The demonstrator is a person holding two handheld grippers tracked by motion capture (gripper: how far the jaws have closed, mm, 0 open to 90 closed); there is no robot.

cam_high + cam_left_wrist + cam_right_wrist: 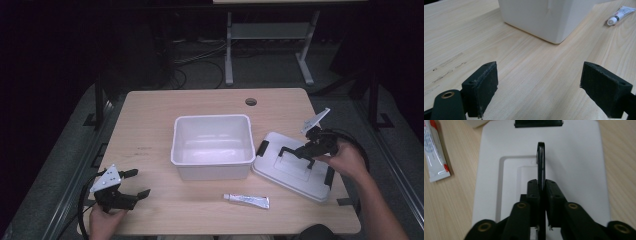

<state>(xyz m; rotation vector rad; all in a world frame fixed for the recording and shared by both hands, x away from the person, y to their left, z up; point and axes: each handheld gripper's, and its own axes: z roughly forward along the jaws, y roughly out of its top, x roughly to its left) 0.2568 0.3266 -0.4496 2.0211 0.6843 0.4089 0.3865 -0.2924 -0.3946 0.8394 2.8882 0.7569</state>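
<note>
A white lid (pixel 280 172) with black end clips lies flat on the table, right of an open white bin (pixel 211 118). The bin looks empty. My right gripper (pixel 296 151) is over the lid, its jaws shut on the lid's thin black handle (pixel 290 149). In the right gripper view the handle (pixel 541 157) stands upright between the pads of the right gripper (pixel 541 185), above the lid (pixel 574 160). My left gripper (pixel 139 183) rests open near the table's front left corner. In its own view the left gripper (pixel 539 87) has bare wood between its wide jaws.
A small white tube (pixel 246 200) lies in front of the bin, near the table's front edge; the tube (pixel 435 152) sits just left of the lid and the tube (pixel 620 15) shows past the bin's corner (pixel 544 20). A cable hole (pixel 251 102) is at the back.
</note>
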